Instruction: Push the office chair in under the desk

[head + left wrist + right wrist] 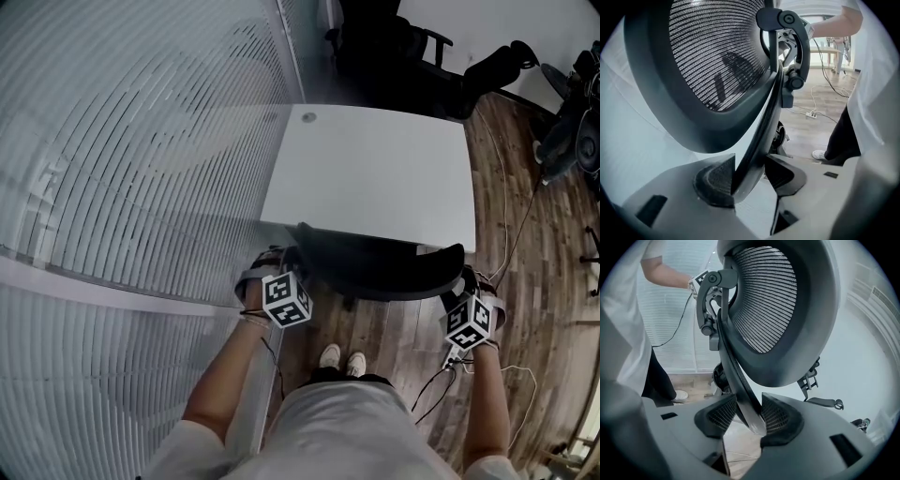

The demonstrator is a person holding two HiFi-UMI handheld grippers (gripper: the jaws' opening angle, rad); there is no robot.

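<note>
The black mesh office chair's backrest [384, 272] sticks out from the near edge of the white desk [375, 159]; its seat is hidden under the desktop. My left gripper [289, 262] grips the backrest's left rim, and the left gripper view shows the rim [754, 140] pinched between the two pads, left gripper [750, 176]. On the backrest's right rim sits my right gripper [466, 284]. In the right gripper view the rim [740, 380] passes between both pads, right gripper [749, 416], and touches them.
A wall of white blinds [122, 169] runs along the left, close to the desk. Another black chair [394, 47] stands behind the desk. Cables [511, 234] trail over the wood floor at right, near dark equipment [572, 122]. The person's shoes [342, 358] stand just behind the chair.
</note>
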